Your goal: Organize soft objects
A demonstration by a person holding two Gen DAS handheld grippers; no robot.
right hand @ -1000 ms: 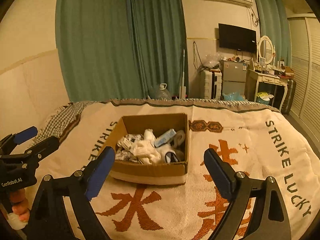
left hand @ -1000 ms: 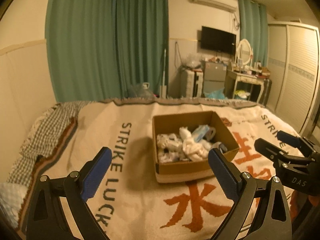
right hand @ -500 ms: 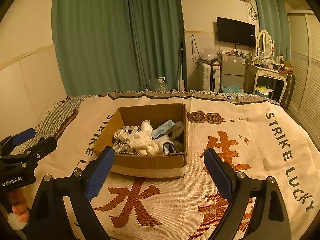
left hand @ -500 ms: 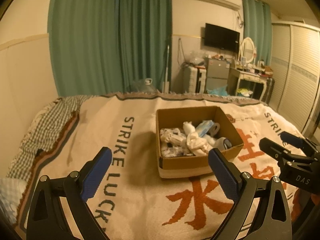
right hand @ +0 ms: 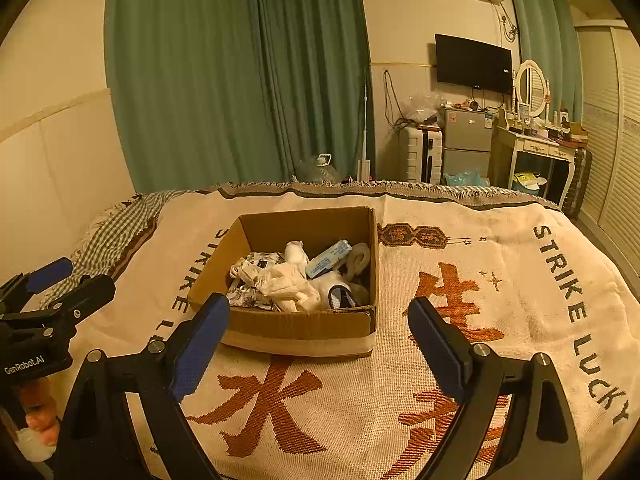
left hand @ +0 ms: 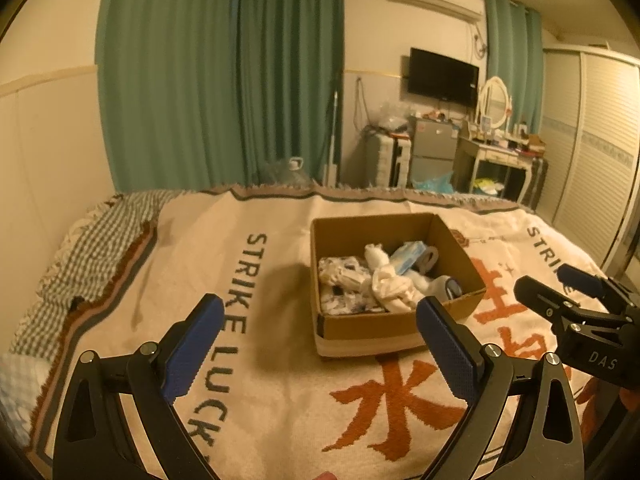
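Since the earlier frames both cameras have been raised and tilted a little, so that more of the room is seen and the cardboard box [left hand: 394,276] sits higher in each view; nothing inside it appears shifted. The left hand-held gripper [left hand: 318,346] is spread wide, nothing held between its blue pads, and it hangs above the bed blanket [left hand: 260,380] just short of the box. The right hand-held gripper [right hand: 318,342] is likewise released and empty, poised before the box's near wall. The soft objects [right hand: 298,276] — white bundled cloths, a patterned one, a blue packet, a grey roll — are all gathered in the box; none is seen loose on the blanket. Two stages are fitted by this: items collected and the work closing, or a jumble waiting to be sorted out of the box. Any further move would call for a soft pinch, since cloth bunches and snags its neighbours.
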